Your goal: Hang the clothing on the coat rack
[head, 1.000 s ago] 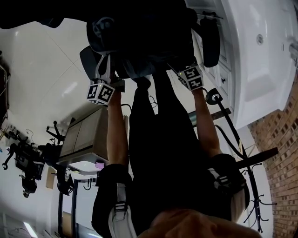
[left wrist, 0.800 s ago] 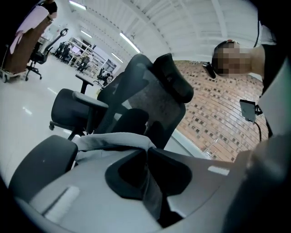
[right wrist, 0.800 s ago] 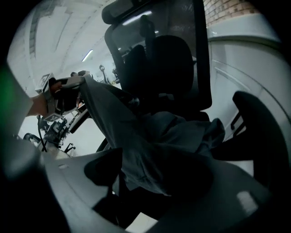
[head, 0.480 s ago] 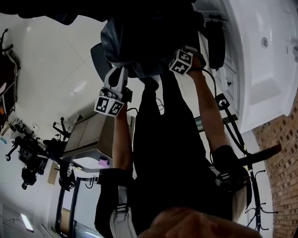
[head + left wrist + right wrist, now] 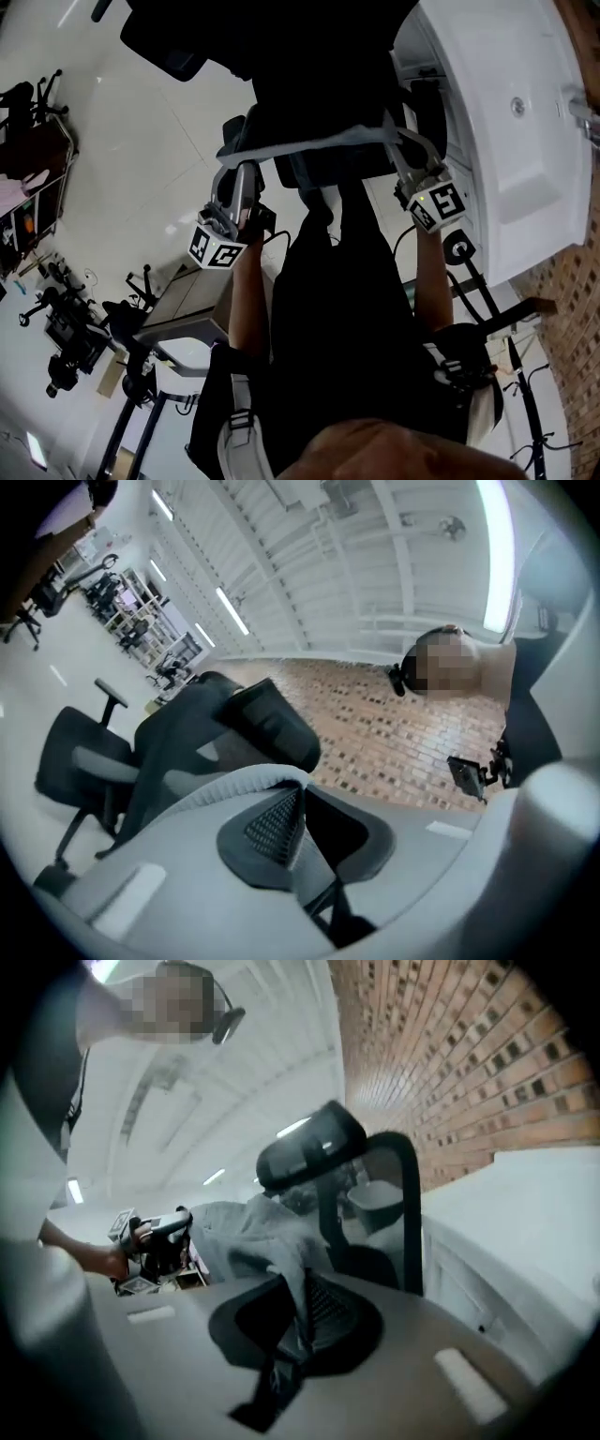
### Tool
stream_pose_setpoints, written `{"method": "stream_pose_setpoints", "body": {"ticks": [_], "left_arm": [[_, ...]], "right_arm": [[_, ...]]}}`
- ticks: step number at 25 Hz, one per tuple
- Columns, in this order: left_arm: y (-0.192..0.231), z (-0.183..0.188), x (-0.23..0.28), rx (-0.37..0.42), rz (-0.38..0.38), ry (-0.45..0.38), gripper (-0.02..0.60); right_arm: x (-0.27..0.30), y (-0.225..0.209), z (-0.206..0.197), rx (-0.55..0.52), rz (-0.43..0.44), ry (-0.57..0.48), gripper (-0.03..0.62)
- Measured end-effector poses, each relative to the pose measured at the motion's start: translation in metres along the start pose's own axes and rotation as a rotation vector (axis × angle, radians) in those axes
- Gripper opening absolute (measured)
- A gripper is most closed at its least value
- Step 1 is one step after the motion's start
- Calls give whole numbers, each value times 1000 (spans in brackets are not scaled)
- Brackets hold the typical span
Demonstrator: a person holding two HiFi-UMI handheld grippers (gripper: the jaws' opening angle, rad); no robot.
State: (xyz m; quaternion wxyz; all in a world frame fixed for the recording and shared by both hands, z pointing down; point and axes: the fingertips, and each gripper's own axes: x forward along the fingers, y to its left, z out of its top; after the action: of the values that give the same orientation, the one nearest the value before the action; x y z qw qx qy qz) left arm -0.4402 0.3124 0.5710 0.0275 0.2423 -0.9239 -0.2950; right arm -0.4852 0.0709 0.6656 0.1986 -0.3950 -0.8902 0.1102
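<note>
Up top in the head view, the pale grey fabric garment (image 5: 309, 145) melts into black shadow. Its upper part can't be told from the black office chair (image 5: 427, 108) behind it. The left gripper (image 5: 232, 169) and right gripper (image 5: 398, 150) bury their tips in the cloth. Low right, the thin black metal coat rack (image 5: 531, 403) runs off the bottom edge.

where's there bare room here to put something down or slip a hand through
Bare: the white floor left of the office chair, and the white counter between chair and brick wall. Crowded: the middle, where the grey garment stretches between left tongs and right tongs by the chair, and lower right around the coat rack.
</note>
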Motion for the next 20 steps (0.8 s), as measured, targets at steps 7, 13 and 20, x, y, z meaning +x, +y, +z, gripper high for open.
{"method": "stream_pose_setpoints", "body": {"ticks": [7,13,20], "left_arm": [[-132,147,2,93,-351,-247,30],[-243,247,-53,128,-682,-378,29],[-325,287,-73,125,-932,-383,29]], "right_arm": [[-105,93,180,-178,-50,-364,12],[-220,220,279,-281,-129,-624,12],[-308,293,312,-314,-310,-698,12]]}}
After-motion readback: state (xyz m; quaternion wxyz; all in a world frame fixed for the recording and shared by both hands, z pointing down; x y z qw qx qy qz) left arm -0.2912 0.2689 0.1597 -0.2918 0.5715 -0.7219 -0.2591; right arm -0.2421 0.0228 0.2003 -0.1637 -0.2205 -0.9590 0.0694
